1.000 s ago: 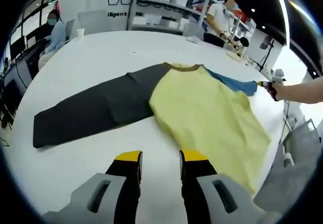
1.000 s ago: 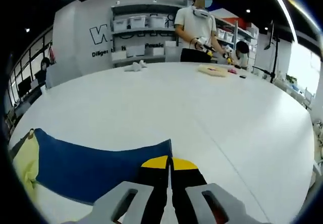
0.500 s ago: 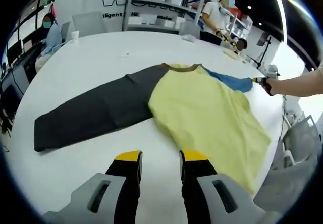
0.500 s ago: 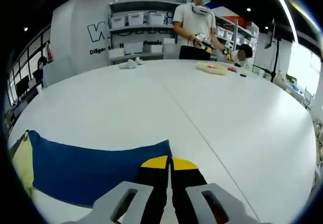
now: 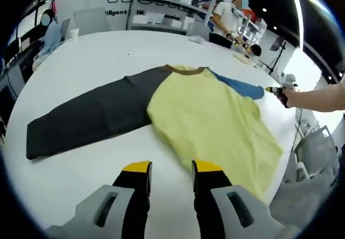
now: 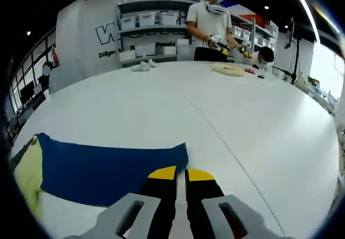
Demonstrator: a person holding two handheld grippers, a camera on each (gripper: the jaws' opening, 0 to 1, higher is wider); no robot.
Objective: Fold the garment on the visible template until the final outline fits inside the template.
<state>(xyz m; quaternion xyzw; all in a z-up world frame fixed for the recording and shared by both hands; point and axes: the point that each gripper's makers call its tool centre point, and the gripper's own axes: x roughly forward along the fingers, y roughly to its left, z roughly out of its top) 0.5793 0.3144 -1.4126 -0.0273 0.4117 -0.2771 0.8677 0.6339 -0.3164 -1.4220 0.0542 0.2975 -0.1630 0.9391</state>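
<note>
The garment (image 5: 205, 115) lies spread flat on the counter (image 5: 97, 50) ahead of the open, empty left gripper (image 5: 170, 169). The right gripper (image 6: 181, 173) pinches the blue sleeve (image 6: 108, 171) end. No fold is made yet.

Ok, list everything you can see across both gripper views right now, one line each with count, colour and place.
Shirt: one, yellow body, dark grey sleeve, blue sleeve, spread flat on the table.
Table: one, white, under the shirt.
Shelving with bins: one unit, white, at the back wall.
People: several, standing or seated beyond the table.
Left gripper: one, black with yellow tips, open, above bare table near the shirt's hem.
Right gripper: one, same colours, shut on the blue sleeve's cuff.
</note>
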